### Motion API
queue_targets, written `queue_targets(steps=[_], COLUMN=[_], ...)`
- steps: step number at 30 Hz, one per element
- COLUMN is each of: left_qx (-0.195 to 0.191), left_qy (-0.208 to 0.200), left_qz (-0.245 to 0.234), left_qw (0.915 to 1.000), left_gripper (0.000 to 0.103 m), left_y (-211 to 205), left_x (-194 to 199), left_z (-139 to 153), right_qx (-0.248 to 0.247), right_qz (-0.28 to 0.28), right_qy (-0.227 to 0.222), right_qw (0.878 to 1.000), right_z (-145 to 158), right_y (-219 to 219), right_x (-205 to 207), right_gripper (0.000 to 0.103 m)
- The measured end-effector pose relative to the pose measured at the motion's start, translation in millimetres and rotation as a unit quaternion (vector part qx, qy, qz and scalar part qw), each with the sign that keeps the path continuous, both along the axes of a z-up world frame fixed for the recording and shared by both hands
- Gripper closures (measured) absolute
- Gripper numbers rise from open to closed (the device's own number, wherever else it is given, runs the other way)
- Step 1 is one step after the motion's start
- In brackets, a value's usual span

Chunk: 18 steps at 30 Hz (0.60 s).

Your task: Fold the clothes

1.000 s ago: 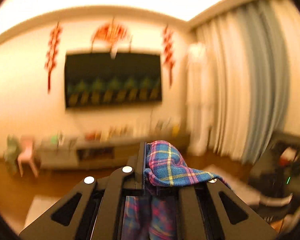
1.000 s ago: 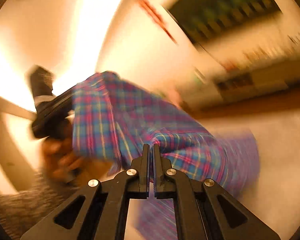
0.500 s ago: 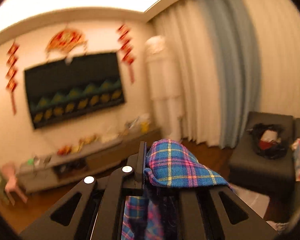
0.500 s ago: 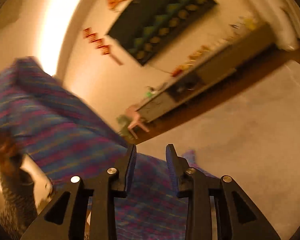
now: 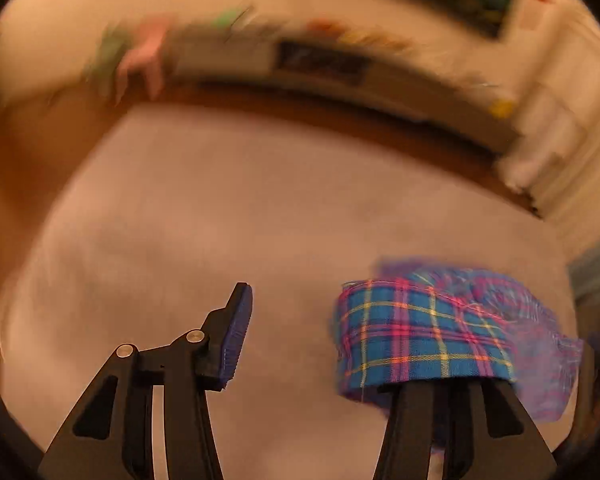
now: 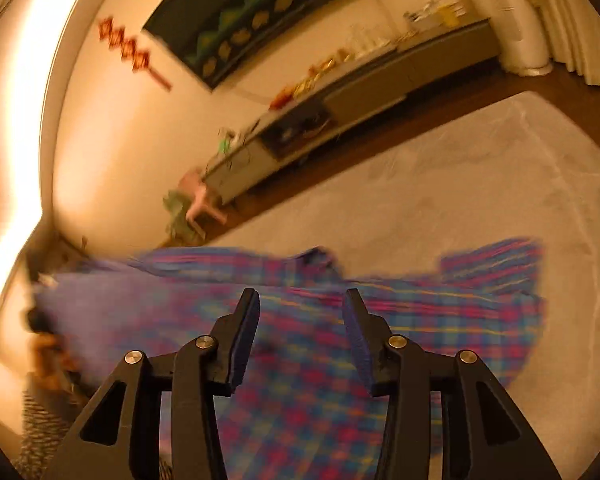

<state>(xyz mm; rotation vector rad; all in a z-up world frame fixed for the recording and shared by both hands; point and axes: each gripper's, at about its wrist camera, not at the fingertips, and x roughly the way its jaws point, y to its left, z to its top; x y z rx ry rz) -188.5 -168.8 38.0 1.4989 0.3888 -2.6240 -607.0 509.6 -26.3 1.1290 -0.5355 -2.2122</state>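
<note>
- Looking down both tools, we see the plaid garment (image 6: pixel 308 344) sprawled over the grey rug (image 6: pixel 480 184), blurry with motion.
- Our left tool (image 5: pixel 324 320) is opening up: fingers well apart, nothing pinched between them, but a fold of the plaid cloth (image 5: pixel 424 336) is draped over its right finger and hides the tip.
- Our right tool (image 6: pixel 300 304) is opening too, pads spread just above the garment, nothing squeezed between them.
- Beyond the rug's far edge we've got wood floor (image 6: pixel 428 116), then a long TV cabinet (image 6: pixel 364 84) against the wall.
- A small pink chair (image 6: pixel 198 196) sits just off the cabinet's left end.
</note>
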Motion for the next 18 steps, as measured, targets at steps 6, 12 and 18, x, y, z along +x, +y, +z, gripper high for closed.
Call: queue_targets(steps=[6,12,18], left_qx=[0.113,0.062,0.055], left_qy=[0.019,0.085,0.122], left_qz=[0.023,0.016,0.068], left_qw=[0.9931,0.9943,0.9887], left_gripper=[0.047,0.032,0.025], left_y=[7,19,-2], left_x=[81,81,113], left_z=[-69,-35,-10], right_qx=[0.102,0.212,0.306], right_qz=[0.072,0.087,0.111], right_qy=[0.011,0.006,0.02], right_qw=[0.992,0.973,0.945], right_z=[-30,-67,-81], right_y=[-46,-68,-79], right_x=[19,21,26], right_gripper=[0.034,0.031,0.028])
